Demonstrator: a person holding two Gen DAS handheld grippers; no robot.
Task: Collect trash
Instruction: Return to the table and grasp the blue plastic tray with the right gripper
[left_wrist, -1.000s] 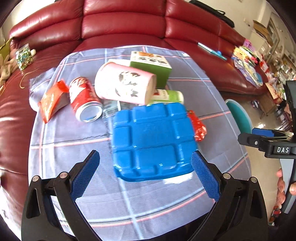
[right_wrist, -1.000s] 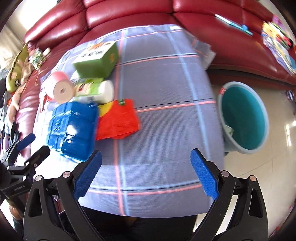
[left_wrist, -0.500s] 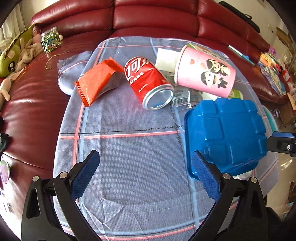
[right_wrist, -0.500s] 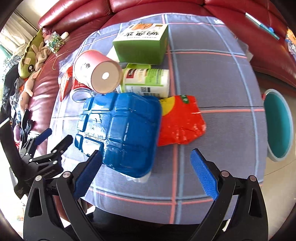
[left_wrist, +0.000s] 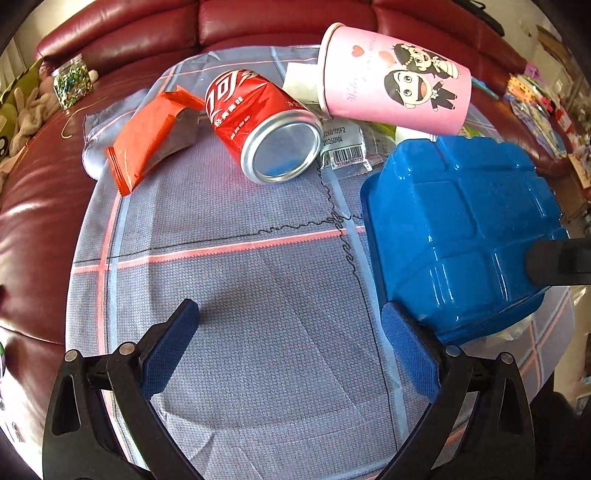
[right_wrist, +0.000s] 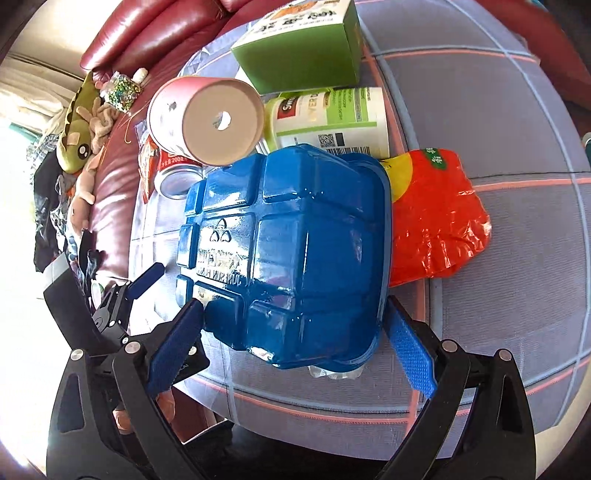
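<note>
Blue plastic tray (right_wrist: 295, 251) lies upside-down between right gripper's (right_wrist: 295, 332) spread fingers (right_wrist: 410, 354).

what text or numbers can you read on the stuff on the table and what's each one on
"0260105F2" over "20260904", first character cut off: clear wrapper with barcode.
"200" followed by unclear characters: red can.
White Chinese brand script, not legible to me: same red can.
"S..." on a red patch, rest hidden: white bottle.
Embossed upside-down lettering, unreadable: blue plastic tray.
Chinese print, too blurred: green box.
Faint cursive, unreadable: pink cup.
</note>
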